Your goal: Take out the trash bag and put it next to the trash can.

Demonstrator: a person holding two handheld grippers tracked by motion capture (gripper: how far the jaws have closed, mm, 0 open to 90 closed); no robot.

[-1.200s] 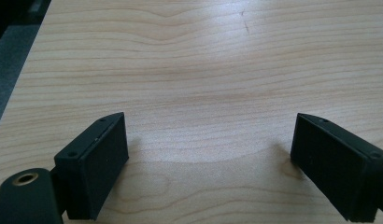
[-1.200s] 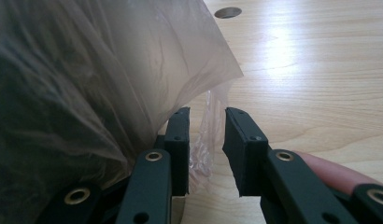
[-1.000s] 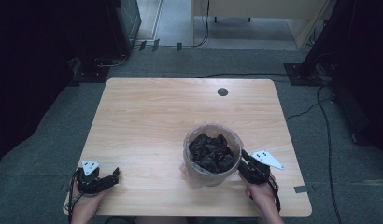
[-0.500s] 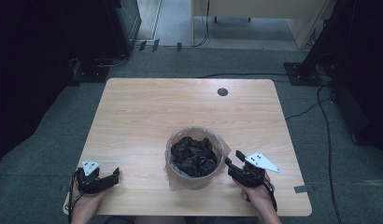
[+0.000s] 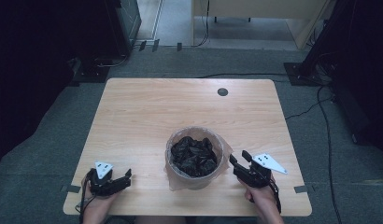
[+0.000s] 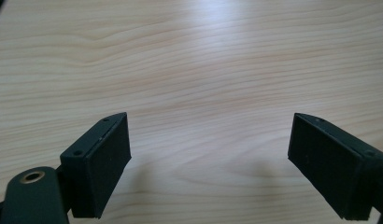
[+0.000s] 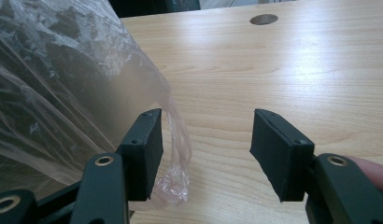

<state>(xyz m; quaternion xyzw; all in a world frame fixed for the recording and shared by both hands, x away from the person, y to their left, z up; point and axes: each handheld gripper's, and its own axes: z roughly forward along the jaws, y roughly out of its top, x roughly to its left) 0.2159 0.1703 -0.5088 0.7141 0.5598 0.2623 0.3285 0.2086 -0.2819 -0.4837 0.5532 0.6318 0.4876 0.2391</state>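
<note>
Item: one round container (image 5: 195,157) wrapped in clear plastic film (image 7: 63,84), holding crumpled black material (image 5: 194,155); it stands upright on your table (image 5: 180,107), mouth up, near the front edge and a little right of centre. Being round, it has no long axis across the table that you can read from above. Your right gripper (image 5: 239,164) lies just beside its right wall, jaws spread wide and holding nothing; in the right gripper view a twisted tail of the film (image 7: 176,154) hangs down between the jaws, close against the left one (image 7: 142,149), while the right finger (image 7: 280,151) stands apart from it over bare wood. Whether the left finger touches the film you cannot tell. Your left gripper (image 5: 120,179) rests at the front left corner, well apart from the container, jaws pointing right toward it, wide open and empty over bare wood in the left gripper view. Surface: pale wood-grain tabletop with a dark round grommet (image 5: 222,92) near the far edge. Room: grey carpet (image 5: 54,140), black cables (image 5: 320,121) trailing at right, dark equipment (image 5: 49,42) at left, a pale wooden cabinet (image 5: 255,9) beyond.
</note>
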